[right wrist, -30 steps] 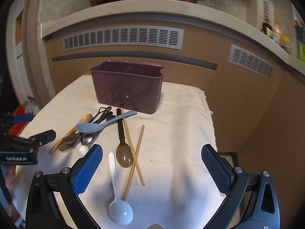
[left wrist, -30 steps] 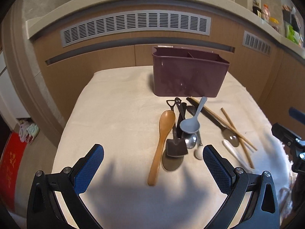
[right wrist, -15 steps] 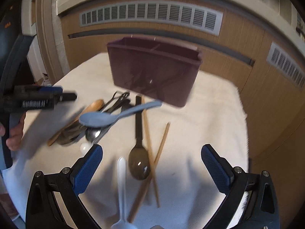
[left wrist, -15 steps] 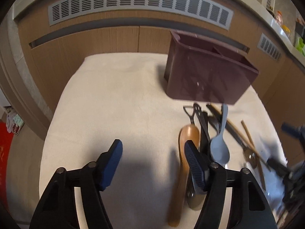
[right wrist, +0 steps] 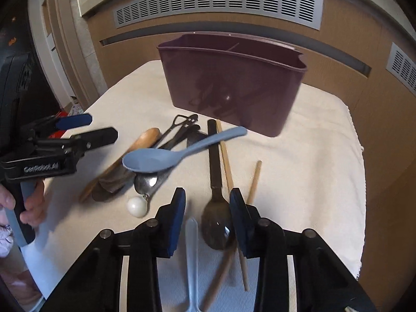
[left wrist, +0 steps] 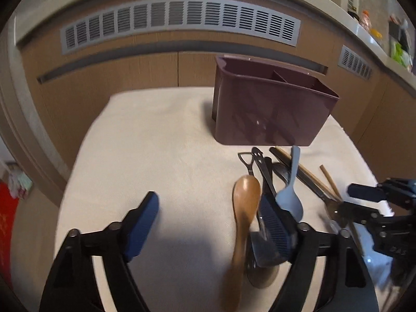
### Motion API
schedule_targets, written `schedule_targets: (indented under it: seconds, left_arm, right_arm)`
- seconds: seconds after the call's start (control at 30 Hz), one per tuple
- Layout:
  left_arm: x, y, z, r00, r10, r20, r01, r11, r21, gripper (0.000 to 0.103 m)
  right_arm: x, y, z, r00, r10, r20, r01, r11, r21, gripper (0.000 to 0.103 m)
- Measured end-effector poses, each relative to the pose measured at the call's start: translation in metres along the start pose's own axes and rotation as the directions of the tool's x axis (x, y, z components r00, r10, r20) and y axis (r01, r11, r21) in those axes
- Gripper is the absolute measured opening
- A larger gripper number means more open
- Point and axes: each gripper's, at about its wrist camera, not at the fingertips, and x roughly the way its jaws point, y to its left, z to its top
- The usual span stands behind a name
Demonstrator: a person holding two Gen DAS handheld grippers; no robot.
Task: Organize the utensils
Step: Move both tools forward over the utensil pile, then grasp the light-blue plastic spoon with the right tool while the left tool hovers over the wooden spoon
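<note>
A purple divided utensil holder (right wrist: 231, 78) stands at the back of the cloth-covered table (right wrist: 312, 156); it also shows in the left wrist view (left wrist: 270, 106). In front lie a blue spoon (right wrist: 166, 156), a wooden spoon (left wrist: 244, 223), a black-handled spoon (right wrist: 215, 195), chopsticks (right wrist: 253, 182), a white spoon (right wrist: 191, 254) and dark utensils (right wrist: 179, 132). My right gripper (right wrist: 208, 215) is half open, low over the black-handled spoon's bowl and the white spoon's handle, gripping nothing. My left gripper (left wrist: 210, 226) is open; its right finger (left wrist: 273, 226) is over the pile beside the wooden spoon.
Wooden cabinet fronts with grey vents (left wrist: 179, 18) run behind the table. The table's right edge (right wrist: 360, 182) drops off near the chopsticks. The left half of the cloth (left wrist: 145, 156) is bare. A white ball (right wrist: 137, 207) lies by the pile.
My right gripper has narrowed from wide open and dropped toward the black-handled spoon. My left gripper has moved forward and right, toward the wooden spoon and the pile.
</note>
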Motion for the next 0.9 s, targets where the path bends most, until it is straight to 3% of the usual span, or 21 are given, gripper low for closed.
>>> schedule_targets:
  seconds: [0.07,0.17,0.23,0.3,0.4,0.43,0.63,0.9]
  left_arm:
    - [0.001,0.001,0.000,1.000,-0.001,-0.017,0.001,1.000,0.011,0.090]
    - [0.002,-0.006,0.003,0.999,0.041,-0.006,-0.040,0.993,0.115,0.090]
    - [0.004,-0.008,0.007,1.000,0.013,-0.016,-0.010,0.990,0.143,0.088]
    - [0.014,-0.011,0.015,0.994,-0.061,-0.092,0.074,0.987,0.144,0.076]
    - [0.036,-0.021,0.017,0.978,-0.080,-0.195,0.109,0.984,0.138,0.055]
    - [0.042,-0.024,0.016,0.974,-0.077,-0.212,0.108,0.984,0.141,0.053]
    - [0.048,-0.036,0.016,0.976,-0.038,-0.213,0.077,0.981,0.179,0.053]
    - [0.059,-0.028,0.024,0.969,-0.059,-0.240,0.087,0.990,0.107,0.047]
  right_arm:
    - [0.001,0.002,0.002,1.000,-0.009,0.004,0.009,1.000,-0.008,0.034]
    - [0.001,-0.001,0.001,1.000,-0.026,0.007,0.026,1.000,0.004,0.034]
    - [0.000,-0.006,-0.002,0.999,-0.039,0.005,0.039,0.999,0.019,0.034]
    - [0.001,-0.011,-0.007,0.999,-0.045,-0.003,0.045,0.998,0.042,0.034]
    - [0.000,-0.018,-0.014,0.998,-0.058,-0.013,0.059,0.996,0.068,0.034]
    - [-0.001,-0.020,-0.015,0.998,-0.060,-0.014,0.061,0.995,0.075,0.034]
    - [-0.007,-0.029,-0.023,0.997,-0.076,-0.011,0.077,0.992,0.102,0.037]
    - [-0.007,-0.030,-0.024,0.997,-0.075,0.007,0.074,0.991,0.109,0.041]
